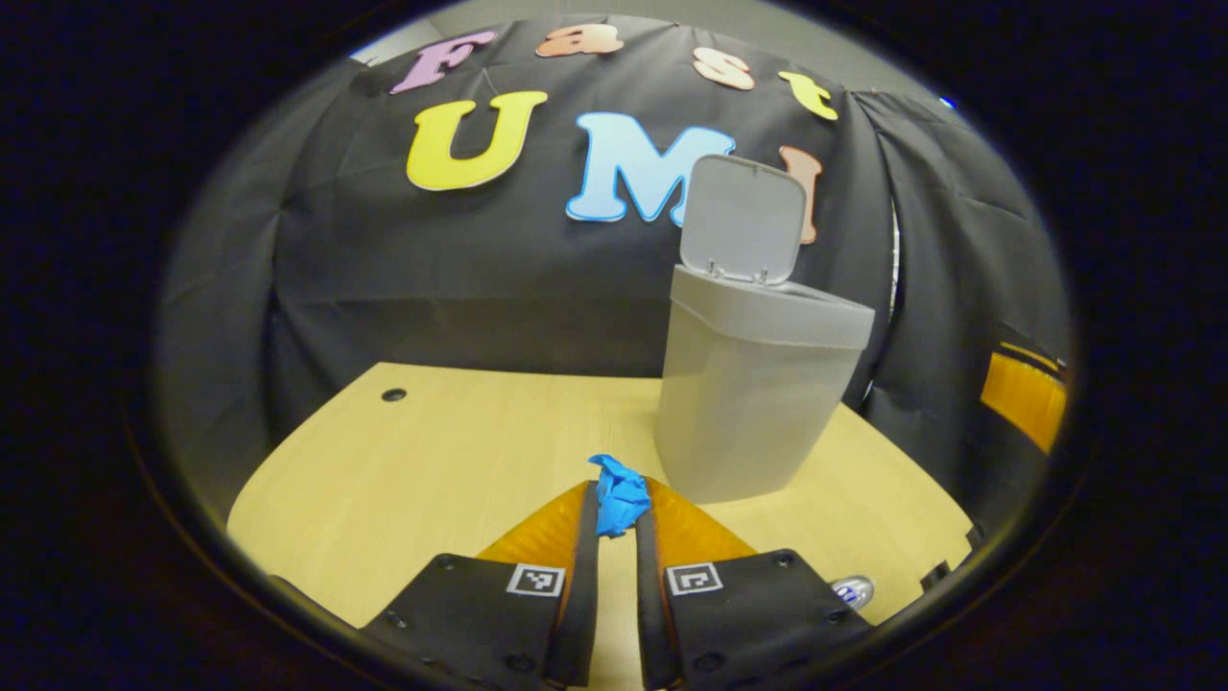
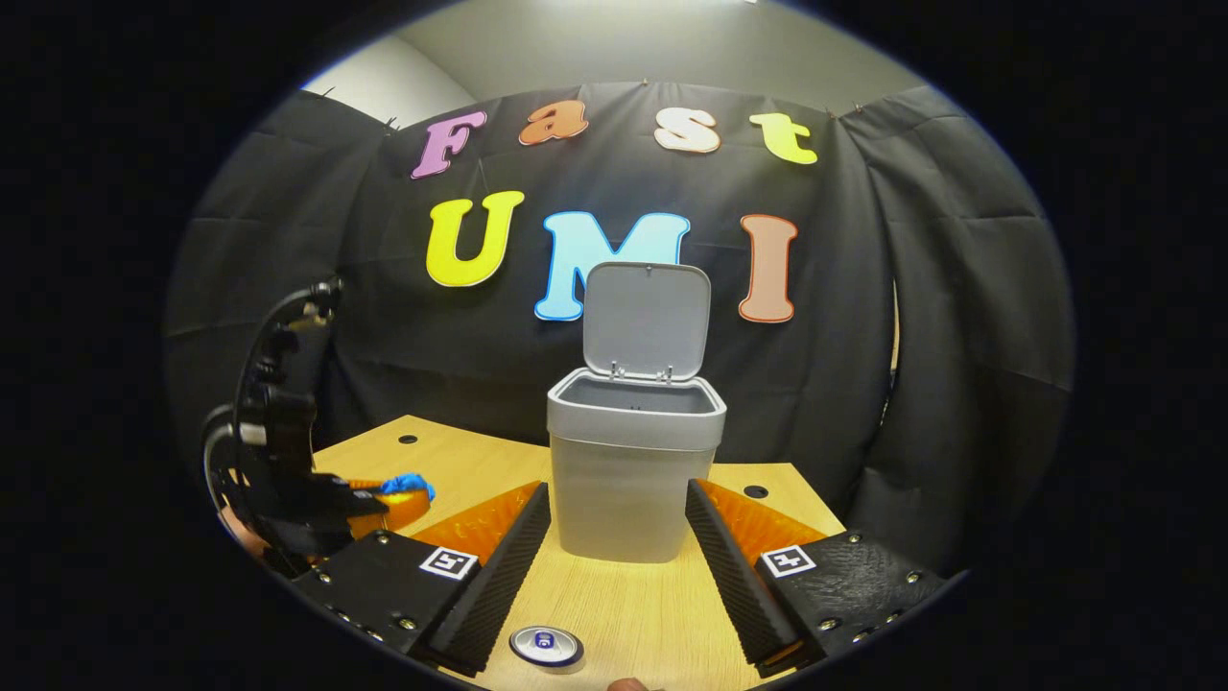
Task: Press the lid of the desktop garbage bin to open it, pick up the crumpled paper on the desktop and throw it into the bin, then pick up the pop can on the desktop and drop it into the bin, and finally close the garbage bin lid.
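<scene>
Crumpled paper (image 1: 619, 494) is sitting clenched at the tips of the left gripper (image 1: 617, 518) jaws, just beside the open bin (image 1: 758, 384). Right gripper (image 2: 619, 537) jaws are hanging spread, flanking the bin above the pop can (image 2: 545, 645) on the tabletop (image 1: 403, 480). With so shallow a pinch, the paper may be slipping free before clearing the rim.
</scene>
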A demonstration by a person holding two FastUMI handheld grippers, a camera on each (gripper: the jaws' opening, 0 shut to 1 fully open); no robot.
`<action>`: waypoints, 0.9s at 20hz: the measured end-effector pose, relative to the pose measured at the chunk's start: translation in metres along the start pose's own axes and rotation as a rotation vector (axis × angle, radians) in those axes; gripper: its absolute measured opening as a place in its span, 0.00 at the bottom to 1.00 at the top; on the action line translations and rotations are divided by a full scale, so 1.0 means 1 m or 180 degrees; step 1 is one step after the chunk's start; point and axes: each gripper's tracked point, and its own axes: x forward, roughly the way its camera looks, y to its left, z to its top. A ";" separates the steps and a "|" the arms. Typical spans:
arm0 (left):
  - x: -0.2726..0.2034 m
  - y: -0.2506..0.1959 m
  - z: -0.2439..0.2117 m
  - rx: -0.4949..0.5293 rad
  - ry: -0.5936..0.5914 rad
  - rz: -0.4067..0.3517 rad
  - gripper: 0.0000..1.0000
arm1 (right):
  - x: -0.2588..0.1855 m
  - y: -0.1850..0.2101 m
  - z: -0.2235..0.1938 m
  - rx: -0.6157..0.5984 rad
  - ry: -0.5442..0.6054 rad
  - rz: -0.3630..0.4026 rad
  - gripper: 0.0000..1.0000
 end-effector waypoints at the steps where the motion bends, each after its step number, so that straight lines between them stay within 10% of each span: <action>1: 0.002 -0.005 0.016 0.0024 -0.0085 -0.0029 0.26 | 0.002 -0.003 -0.001 0.0005 -0.0004 -0.0021 0.92; 18: 0.114 -0.113 0.169 0.0190 -0.0747 -0.0692 0.25 | 0.009 -0.053 -0.011 0.0031 0.0104 -0.0486 0.92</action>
